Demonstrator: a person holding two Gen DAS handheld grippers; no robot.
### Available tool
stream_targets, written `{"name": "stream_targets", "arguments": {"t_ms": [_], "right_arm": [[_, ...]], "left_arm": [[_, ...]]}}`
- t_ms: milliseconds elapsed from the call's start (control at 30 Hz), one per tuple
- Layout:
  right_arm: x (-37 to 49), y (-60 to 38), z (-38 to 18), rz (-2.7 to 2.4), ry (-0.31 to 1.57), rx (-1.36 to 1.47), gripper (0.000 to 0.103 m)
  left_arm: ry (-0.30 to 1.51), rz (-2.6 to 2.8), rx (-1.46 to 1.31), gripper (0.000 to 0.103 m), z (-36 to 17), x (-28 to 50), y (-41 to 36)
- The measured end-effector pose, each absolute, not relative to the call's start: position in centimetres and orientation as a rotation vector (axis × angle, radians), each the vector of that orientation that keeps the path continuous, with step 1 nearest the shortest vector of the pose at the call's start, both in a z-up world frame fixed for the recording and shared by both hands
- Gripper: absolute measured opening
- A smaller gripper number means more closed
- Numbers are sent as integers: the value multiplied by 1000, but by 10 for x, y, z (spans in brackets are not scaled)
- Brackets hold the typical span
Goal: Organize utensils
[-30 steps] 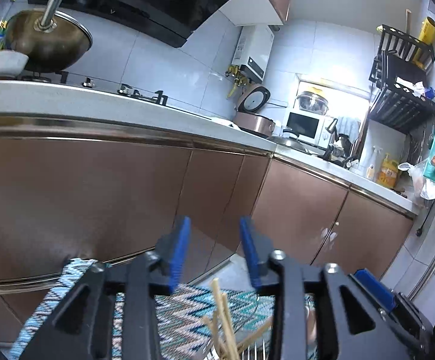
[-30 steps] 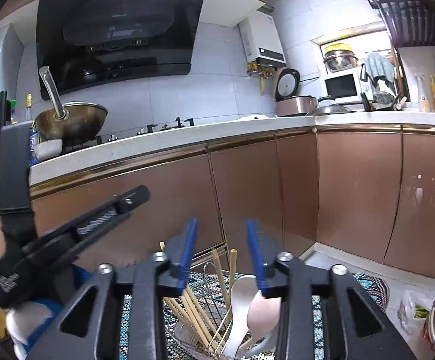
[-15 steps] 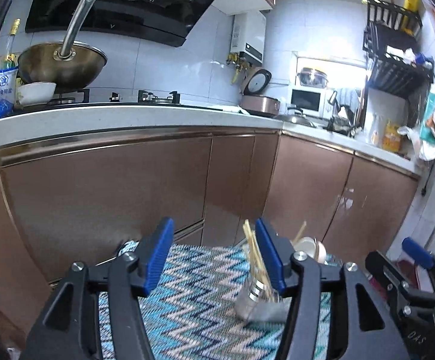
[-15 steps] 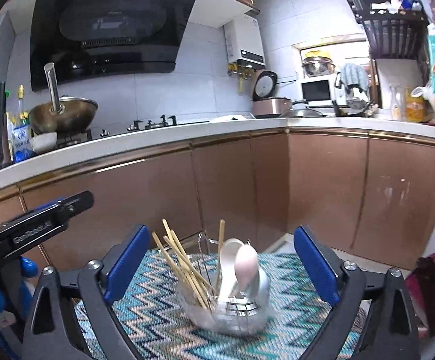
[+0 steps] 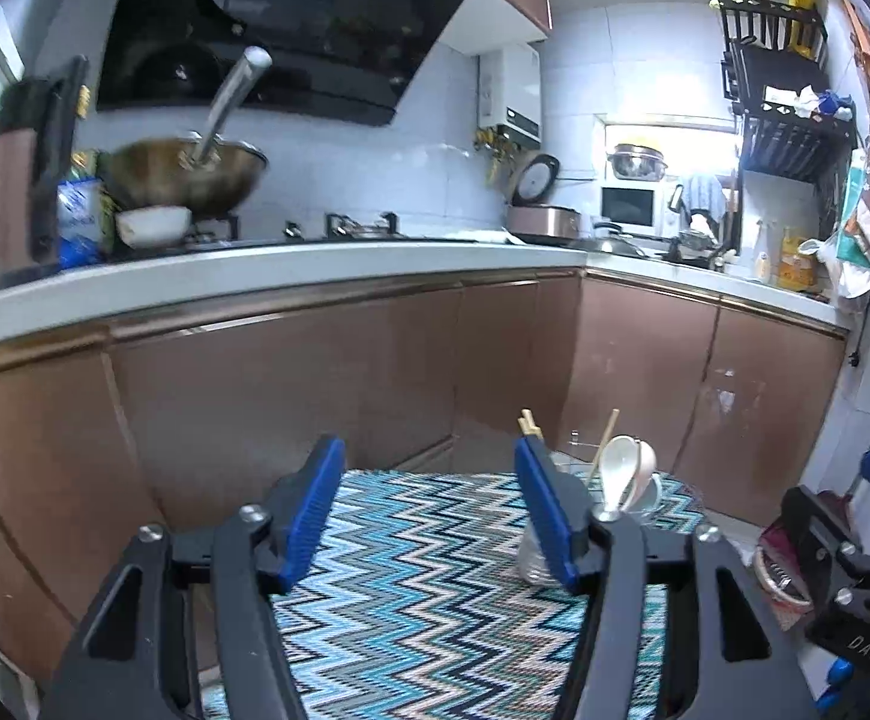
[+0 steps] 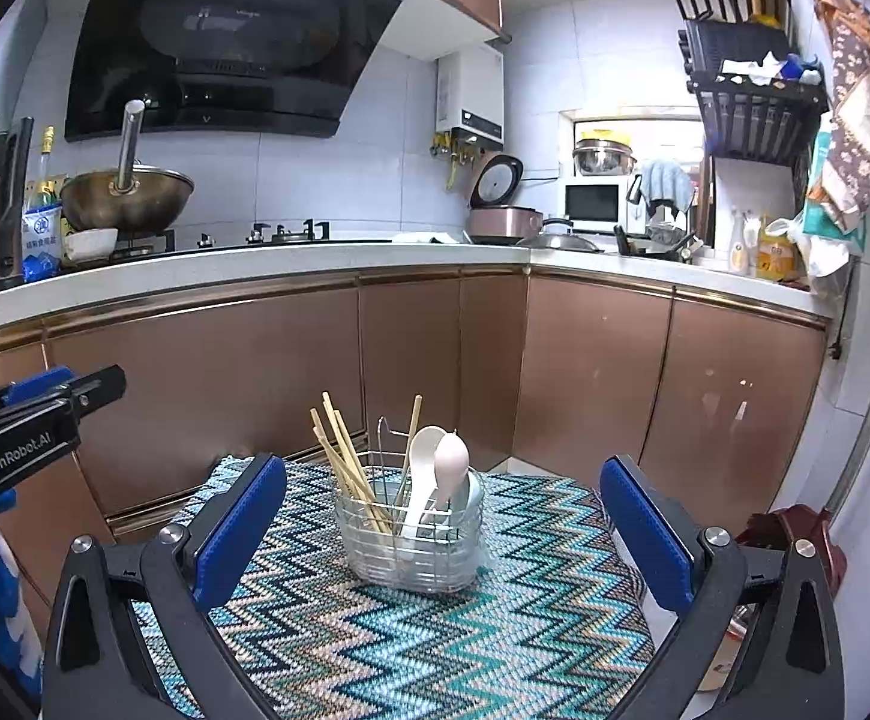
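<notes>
A clear wire utensil basket (image 6: 411,546) stands upright on a zigzag-patterned mat (image 6: 411,648). It holds several wooden chopsticks (image 6: 342,456), a white spoon (image 6: 422,462) and a pink spoon (image 6: 453,455). My right gripper (image 6: 441,474) hangs short of the basket; its jaws are opening wide and grip nothing. In the left wrist view the basket (image 5: 645,495) shows partly behind the right finger of my left gripper (image 5: 427,453). The left jaws are also opening, with only the mat between them. Each gripper shows at the edge of the other's view.
Brown cabinet doors (image 6: 423,348) under a white counter (image 6: 291,267) wrap around behind the mat. A wok (image 6: 126,198), a rice cooker (image 6: 501,210) and a wall rack (image 6: 747,102) sit above. A dark red object (image 6: 795,531) lies at the mat's right.
Both grippers have drawn back from the basket and risen a little, and both sets of jaws have widened. The basket now shows whole in the right wrist view.
</notes>
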State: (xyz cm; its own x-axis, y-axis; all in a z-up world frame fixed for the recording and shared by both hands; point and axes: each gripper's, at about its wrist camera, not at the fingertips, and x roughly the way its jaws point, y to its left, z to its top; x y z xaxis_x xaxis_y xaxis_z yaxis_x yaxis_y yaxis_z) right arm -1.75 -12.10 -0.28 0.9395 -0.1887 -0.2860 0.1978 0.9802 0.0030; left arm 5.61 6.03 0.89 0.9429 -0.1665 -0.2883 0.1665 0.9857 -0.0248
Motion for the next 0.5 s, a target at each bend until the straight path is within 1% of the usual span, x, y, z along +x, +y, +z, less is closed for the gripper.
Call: {"name": "stream_targets", "arguments": {"t_ms": [33,300,367,500], "right_arm": [[-22,-122,-2,-198,288,37,103],[-52,-120,0,-219,278,39,103],[-60,-120,2,-229,272,38,103],[-70,-123,4,-244,266,37,103]], "left_arm": [[281,-158,6,68,10,50,63],[240,-98,19,69,17,18,78],[226,-82,21,73,20,12,82],[220,-89,13,74,22,3,87]]}}
